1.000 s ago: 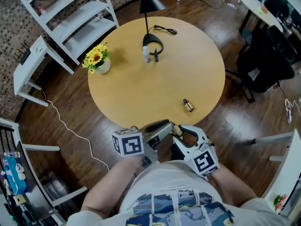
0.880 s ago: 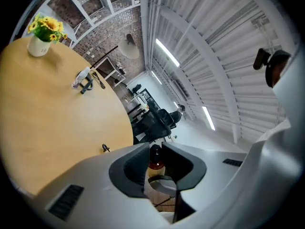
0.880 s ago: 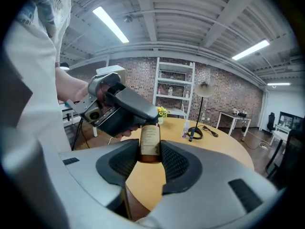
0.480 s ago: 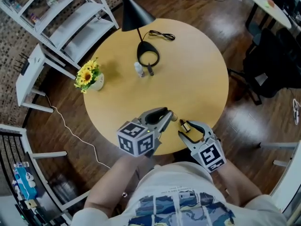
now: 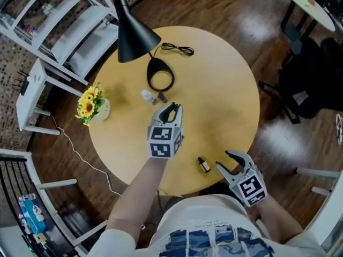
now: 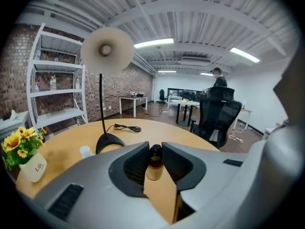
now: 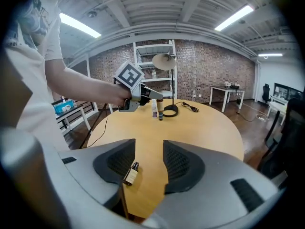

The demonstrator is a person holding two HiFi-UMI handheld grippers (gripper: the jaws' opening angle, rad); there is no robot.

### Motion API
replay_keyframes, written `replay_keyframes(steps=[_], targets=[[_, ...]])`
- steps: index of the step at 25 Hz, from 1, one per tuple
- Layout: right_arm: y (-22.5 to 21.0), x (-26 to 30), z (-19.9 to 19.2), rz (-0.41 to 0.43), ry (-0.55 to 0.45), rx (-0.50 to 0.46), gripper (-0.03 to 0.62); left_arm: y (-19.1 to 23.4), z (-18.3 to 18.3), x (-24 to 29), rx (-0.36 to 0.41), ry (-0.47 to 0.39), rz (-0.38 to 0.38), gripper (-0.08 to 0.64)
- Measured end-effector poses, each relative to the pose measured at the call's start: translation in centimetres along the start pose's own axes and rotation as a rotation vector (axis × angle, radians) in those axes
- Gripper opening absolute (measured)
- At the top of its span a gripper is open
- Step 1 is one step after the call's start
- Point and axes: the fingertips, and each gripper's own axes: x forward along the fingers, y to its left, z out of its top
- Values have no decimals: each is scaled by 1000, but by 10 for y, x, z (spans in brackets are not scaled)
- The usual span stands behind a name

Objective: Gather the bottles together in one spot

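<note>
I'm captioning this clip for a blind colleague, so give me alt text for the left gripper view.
The left claw grips a small amber bottle with a black cap, upright over a round wooden table. Beyond it stand a black lamp, a white bottle beside the lamp's base, and a pot of yellow flowers at the left.

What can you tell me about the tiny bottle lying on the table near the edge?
The tiny brown bottle has a black cap and a pale label round its body; it looks like glass. It lies on its side on the round wooden table, close to the near edge, cap pointing away from the person. Only the table touches it. The right hand-held gripper is just beside it, jaws apart, not holding it.
</note>
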Motion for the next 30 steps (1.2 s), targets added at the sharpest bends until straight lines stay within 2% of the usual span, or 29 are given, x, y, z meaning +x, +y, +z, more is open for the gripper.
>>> replay_keyframes(steps=[8, 12, 20, 27, 30], targets=[[-40, 4, -23, -4, 80, 41, 212, 57, -22, 83, -5, 30, 153, 78], [-43, 2, -33, 11, 106, 68, 210, 73, -40, 105, -29, 67, 192, 78], [-60, 0, -43, -2, 138, 94, 211, 86, -53, 126, -75, 93, 218, 80], [-59, 0, -44, -18, 132, 112, 211, 88, -71, 129, -67, 127, 213, 86], [-57, -3, -48, -21, 134, 112, 212, 84, -67, 127, -52, 108, 202, 148]])
